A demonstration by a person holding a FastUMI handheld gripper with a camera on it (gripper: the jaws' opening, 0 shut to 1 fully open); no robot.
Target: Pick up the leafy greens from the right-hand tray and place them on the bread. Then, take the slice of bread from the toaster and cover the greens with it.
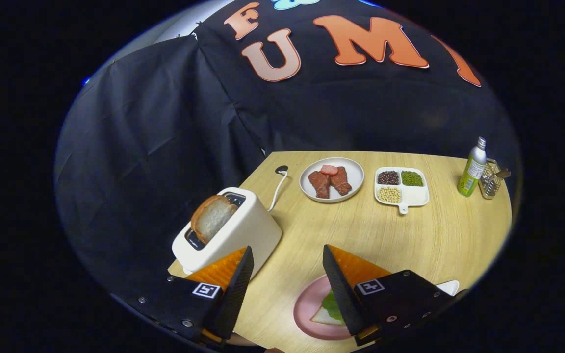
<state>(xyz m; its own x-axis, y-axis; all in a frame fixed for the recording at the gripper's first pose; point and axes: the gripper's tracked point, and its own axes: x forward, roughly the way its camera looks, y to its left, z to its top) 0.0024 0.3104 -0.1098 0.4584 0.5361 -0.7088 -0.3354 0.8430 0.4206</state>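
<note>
Gripper view: the hand-held gripper (287,267) is seen raised above a pale wooden table (410,235), its two fingers spread wide apart with nothing between them but bare tabletop. Under the right finger, a round pink plate (307,309) is partly hidden; on it a pale triangular slice of bread (324,316) is topped with a piece of green leafy lettuce (331,303), so the first half of the task is judged to be done. Just ahead of the left finger, a cream-white two-slot toaster (243,230) is set at the table's near corner, its white cord (278,189) led away toward a socket in the tabletop. A round-topped slice of crusty bread (211,218) is left standing tall out of the near slot, tilted slightly, presumably so that it can be pinched from above. The open fingers are read as readiness for that pick.

Well beyond the fingers, a white round plate of reddish meat slices (331,179) and a white four-compartment tray of beans and green grains (401,185) are laid side by side; a green-and-silver bottle (473,169) and a wire holder (491,179) are stood at the far right edge, clear of the working area.
</note>
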